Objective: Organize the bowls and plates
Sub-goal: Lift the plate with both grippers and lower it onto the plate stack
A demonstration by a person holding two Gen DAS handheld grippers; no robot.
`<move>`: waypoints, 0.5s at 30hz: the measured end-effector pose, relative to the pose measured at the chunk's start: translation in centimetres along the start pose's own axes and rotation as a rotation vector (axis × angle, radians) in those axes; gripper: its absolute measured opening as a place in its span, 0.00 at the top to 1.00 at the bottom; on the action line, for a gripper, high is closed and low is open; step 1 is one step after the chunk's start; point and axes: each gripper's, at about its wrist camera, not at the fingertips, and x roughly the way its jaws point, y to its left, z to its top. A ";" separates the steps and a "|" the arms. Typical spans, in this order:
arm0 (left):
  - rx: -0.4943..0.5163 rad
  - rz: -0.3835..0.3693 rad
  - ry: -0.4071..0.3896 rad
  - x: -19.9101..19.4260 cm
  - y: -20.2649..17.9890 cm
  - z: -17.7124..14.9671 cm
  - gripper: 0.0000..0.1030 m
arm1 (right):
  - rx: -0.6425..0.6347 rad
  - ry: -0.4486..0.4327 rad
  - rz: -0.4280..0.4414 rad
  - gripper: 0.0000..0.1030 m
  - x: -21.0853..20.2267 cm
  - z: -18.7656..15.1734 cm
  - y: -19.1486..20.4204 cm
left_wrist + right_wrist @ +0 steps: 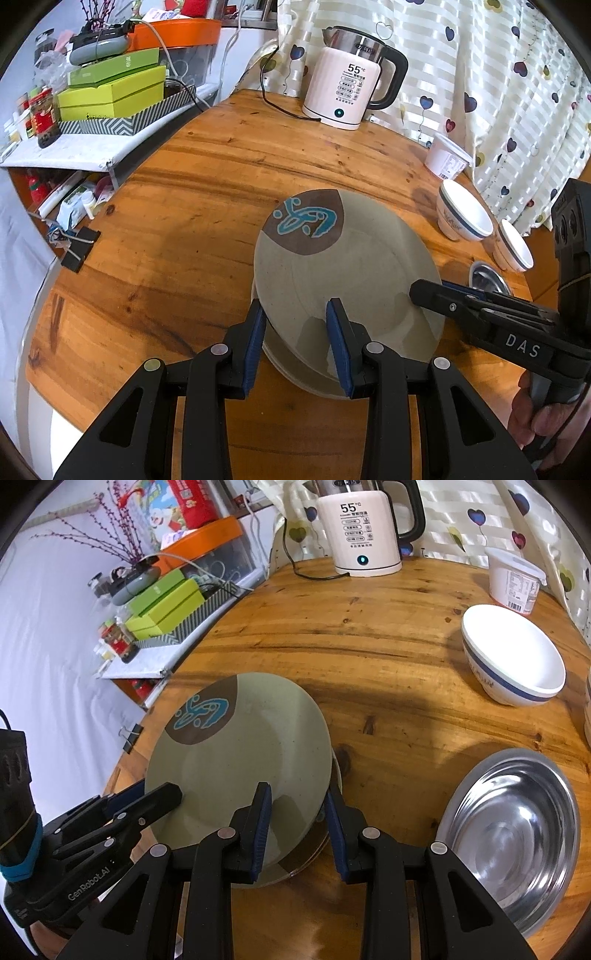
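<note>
Both tools' parted fingers level astride tilted green plate [354,266], opposite rims.

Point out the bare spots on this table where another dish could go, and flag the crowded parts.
Bare wood runs between the green plate and the kettle, and left of the plate toward the binder clip. A narrower gap lies between plate and steel dish. The right edge is crowded: white bowl, tub, steel dish.
</note>
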 end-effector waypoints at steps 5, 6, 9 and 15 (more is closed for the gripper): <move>-0.002 0.007 0.008 0.1 -0.2 -0.5 0.66 | 0.000 0.010 -0.002 0.72 0.3 -0.4 0.0; -0.002 0.008 0.010 0.1 -0.2 -0.7 0.66 | -0.002 0.012 -0.004 0.72 0.4 -0.4 0.0; -0.003 0.012 0.012 0.2 -0.2 -0.9 0.66 | -0.007 0.017 -0.009 0.72 0.5 -0.5 0.1; -0.009 0.018 0.015 0.4 -0.1 -1.0 0.66 | -0.026 0.012 -0.024 0.72 0.6 -0.7 0.4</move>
